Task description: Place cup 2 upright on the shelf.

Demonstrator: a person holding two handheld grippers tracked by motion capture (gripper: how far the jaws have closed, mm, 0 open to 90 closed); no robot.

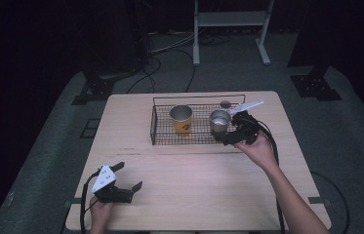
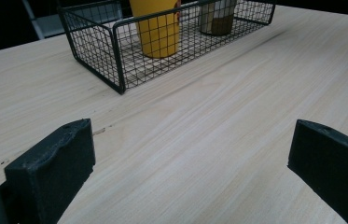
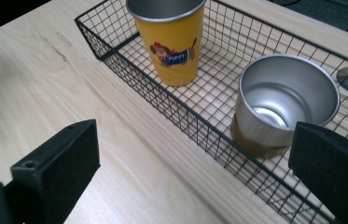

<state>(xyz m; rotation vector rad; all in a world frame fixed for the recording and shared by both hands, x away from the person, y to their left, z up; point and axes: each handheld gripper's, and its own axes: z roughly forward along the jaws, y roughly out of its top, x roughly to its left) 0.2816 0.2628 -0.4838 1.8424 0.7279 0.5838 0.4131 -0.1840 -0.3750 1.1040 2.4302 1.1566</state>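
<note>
Evidently the work in hand is with the cups in the wire basket, which sits in the upper middle of the high view on the wooden table. The right gripper hovers at the basket's right end, just beside the steel cup, and I would judge this the reach toward that cup, with no grip made. In the right gripper view the steel cup stands upright at centre right inside the basket, and the yellow cup with its cartoon dog stands at top centre, apart from it. The jaws there are spread wide, one at lower left and one at lower right, holding nothing; the right one lies before the cup's lower edge, though I cannot tell whether it touches. The next move, I think, calls for easing over the basket wall and bracketing the cup's rim before closing. The left gripper, at lower left of the high view, rests low over bare table, jaws also wide and empty.
</note>
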